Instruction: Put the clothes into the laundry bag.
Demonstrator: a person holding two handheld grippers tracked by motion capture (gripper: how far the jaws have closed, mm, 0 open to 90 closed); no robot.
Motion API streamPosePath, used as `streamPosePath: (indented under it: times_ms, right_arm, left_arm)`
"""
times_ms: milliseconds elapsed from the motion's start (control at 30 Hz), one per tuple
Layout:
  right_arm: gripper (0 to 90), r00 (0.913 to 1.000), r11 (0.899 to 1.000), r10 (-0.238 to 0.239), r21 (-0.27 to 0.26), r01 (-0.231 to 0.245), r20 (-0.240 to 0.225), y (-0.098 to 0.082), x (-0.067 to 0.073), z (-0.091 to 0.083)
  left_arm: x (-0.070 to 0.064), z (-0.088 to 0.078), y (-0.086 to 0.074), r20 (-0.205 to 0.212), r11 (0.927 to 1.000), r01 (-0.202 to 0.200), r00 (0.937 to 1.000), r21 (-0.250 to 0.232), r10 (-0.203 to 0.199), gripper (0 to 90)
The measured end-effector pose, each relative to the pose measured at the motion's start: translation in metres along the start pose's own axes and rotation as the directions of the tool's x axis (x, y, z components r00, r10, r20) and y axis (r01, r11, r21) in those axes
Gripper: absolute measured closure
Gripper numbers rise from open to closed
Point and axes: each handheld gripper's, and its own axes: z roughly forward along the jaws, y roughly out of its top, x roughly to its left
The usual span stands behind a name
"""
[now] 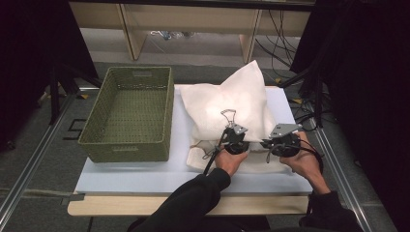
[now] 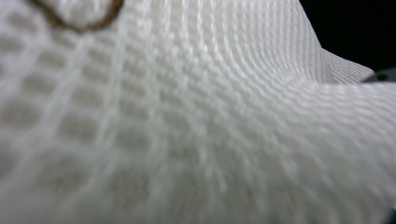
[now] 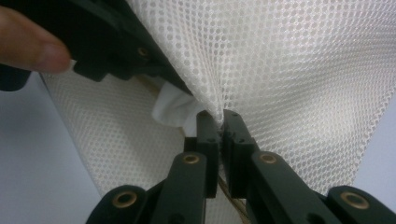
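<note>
A white mesh bag (image 1: pixel 232 101) lies bunched up on the white board (image 1: pixel 140 171), one corner standing up at the back. Both grippers sit at its near edge. My left gripper (image 1: pixel 235 143) rests on that edge; in its own view the mesh (image 2: pixel 196 116) lies right up against the camera and hides the jaws, with a loop of brown cord (image 2: pixel 79 23) at the top left. My right gripper (image 3: pixel 221 122), seen in the high view just right of the left one (image 1: pixel 278 145), is shut on a fold of the mesh (image 3: pixel 289 70). The mesh runs taut from there to the left gripper (image 3: pixel 116 51).
A green woven basket (image 1: pixel 123 145) stands on the board's left half, close beside the bag. The wooden table edge (image 1: pixel 145 205) runs along the front. Dark curtains flank both sides, and cables hang at the back right (image 1: pixel 285 38).
</note>
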Motion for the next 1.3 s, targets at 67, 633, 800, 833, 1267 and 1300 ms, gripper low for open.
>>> streamPosePath:
  times_ms: [67, 633, 800, 833, 1267, 1300]
  right_arm:
    - [87.6, 0.9999, 1.000, 0.010, 0.007, -0.010, -0.004, 0.000, 0.000, 0.000]
    - [87.5, 0.9999, 1.000, 0.016, 0.012, -0.016, -0.001, -0.002, -0.002, 0.002]
    - [87.5, 0.9998, 1.000, 0.005, 0.018, -0.005, -0.019, -0.001, -0.001, 0.001]
    - [87.6, 0.9997, 1.000, 0.012, 0.019, -0.011, -0.023, -0.001, 0.000, 0.002]
    - [87.6, 0.9892, 0.997, 0.035, 0.080, -0.023, -0.142, -0.006, 0.014, 0.022]
    - [87.5, 0.9879, 0.996, 0.043, 0.086, -0.031, -0.149, -0.007, 0.014, 0.027]
  left_arm:
    - [0.000, 0.004, -0.001, -0.012, 1.0000, -0.004, 0.9999, 0.002, 0.004, 84.7]
    - [0.001, -0.026, -0.022, 0.145, 0.9842, -0.120, 0.9843, 0.131, 0.100, 78.7]
    - [0.004, -0.011, -0.014, 0.082, 0.9869, -0.115, 0.9909, 0.113, 0.106, 85.4]
    - [0.004, -0.009, -0.012, 0.058, 0.9891, -0.106, 0.9933, 0.102, 0.100, 86.3]
    - [0.004, -0.013, -0.015, 0.059, 0.9899, -0.084, 0.9952, 0.114, 0.078, 80.1]
    - [0.005, -0.022, -0.018, 0.075, 0.9860, -0.106, 0.9925, 0.129, 0.097, 79.3]
